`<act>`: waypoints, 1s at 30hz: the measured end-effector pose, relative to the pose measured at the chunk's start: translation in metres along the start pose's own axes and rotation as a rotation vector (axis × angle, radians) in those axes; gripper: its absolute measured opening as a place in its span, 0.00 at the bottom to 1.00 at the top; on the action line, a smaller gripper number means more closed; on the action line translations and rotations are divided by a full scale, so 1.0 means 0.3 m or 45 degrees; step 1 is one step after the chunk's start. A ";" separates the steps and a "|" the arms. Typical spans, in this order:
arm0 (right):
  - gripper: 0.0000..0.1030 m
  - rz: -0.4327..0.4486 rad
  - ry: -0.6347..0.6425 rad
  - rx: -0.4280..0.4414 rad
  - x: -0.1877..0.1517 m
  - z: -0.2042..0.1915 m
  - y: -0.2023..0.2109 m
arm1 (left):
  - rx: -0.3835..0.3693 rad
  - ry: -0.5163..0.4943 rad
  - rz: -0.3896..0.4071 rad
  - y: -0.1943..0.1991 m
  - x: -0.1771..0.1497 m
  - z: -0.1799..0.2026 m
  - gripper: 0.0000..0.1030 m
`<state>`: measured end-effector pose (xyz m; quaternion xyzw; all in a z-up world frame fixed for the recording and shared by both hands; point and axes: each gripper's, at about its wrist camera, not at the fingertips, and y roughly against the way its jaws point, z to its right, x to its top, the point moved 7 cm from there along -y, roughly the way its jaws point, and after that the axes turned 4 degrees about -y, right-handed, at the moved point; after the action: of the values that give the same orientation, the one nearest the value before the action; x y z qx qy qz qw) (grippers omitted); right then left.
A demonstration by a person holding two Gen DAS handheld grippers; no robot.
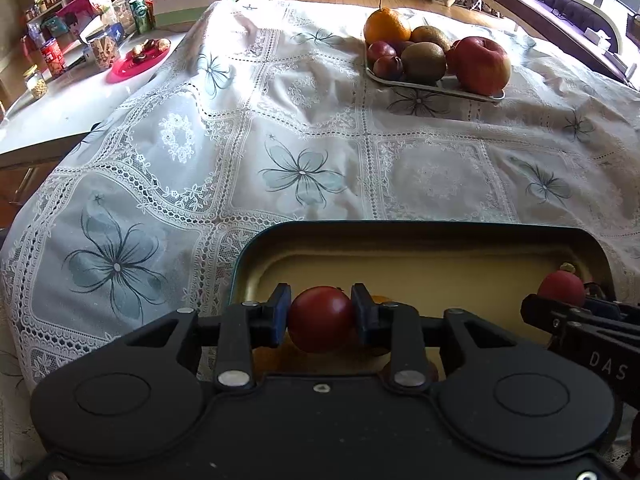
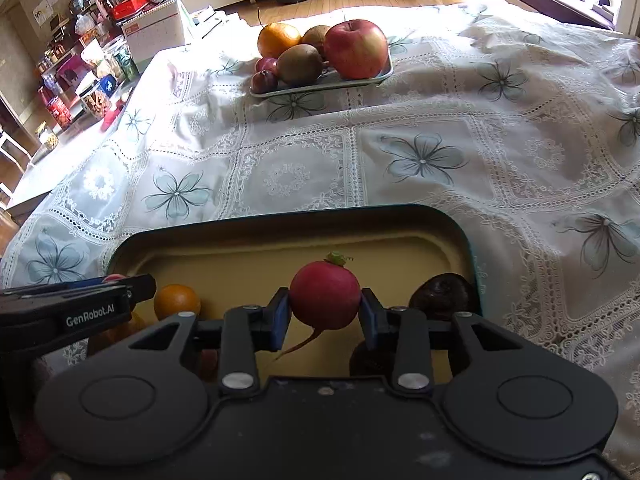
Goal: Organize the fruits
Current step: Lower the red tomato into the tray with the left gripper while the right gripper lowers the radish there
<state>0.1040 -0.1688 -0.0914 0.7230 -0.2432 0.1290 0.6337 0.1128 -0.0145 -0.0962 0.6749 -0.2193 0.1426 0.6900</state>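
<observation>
While you hold both fruits over the dark tray (image 2: 280, 216), each gripper has something round clamped between its pads. Your left gripper (image 1: 321, 312) is closed on a dark red tomato-like fruit (image 1: 320, 318), pinched at its widest part, above the tray's near end. Your right gripper (image 2: 324, 308) is clenched around a radish (image 2: 324, 296), green stub up and thin root trailing down, above the middle of the same tray's yellow floor.

Beside the radish, still in that tray, a small orange fruit (image 2: 177, 300) sits toward your left gripper's side, and a dark wrinkled item (image 2: 440, 292) lies against the tray's right wall. Far beyond the dark tray, across the lace tablecloth (image 2: 400, 160), a metal tray (image 2: 320, 86) already carries an apple (image 2: 356, 48), an orange (image 2: 278, 38), kiwis (image 2: 300, 64) and small plums (image 2: 264, 80).

Judging from this, the carry to that far tray comes next, and the risks are plain. Both fruits are smooth and round, so a slight easing of your squeeze could let either one roll out and drop back. Your two grippers are close together over the dark tray; lifting both at once could knock them together. That metal tray looks crowded, so a careless placement could push a plum or kiwi over its low rim.
</observation>
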 end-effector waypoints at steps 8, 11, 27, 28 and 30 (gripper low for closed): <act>0.36 -0.008 0.011 0.001 -0.002 -0.009 -0.006 | -0.001 -0.003 0.004 0.004 0.000 0.006 0.40; 0.37 -0.008 0.020 -0.003 -0.003 -0.011 -0.008 | -0.005 -0.009 0.007 0.007 0.000 0.011 0.40; 0.39 0.046 0.013 0.018 0.002 -0.015 0.039 | -0.024 -0.004 0.018 0.049 -0.013 0.018 0.41; 0.39 0.050 0.018 0.012 0.000 -0.015 0.044 | -0.025 -0.001 0.022 0.057 -0.016 0.017 0.41; 0.39 0.054 0.025 0.005 -0.004 -0.011 0.057 | -0.028 0.006 0.034 0.077 -0.024 0.015 0.41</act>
<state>0.0947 -0.1668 -0.0768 0.7176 -0.2521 0.1500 0.6316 0.0948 -0.0171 -0.0797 0.6638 -0.2282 0.1512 0.6960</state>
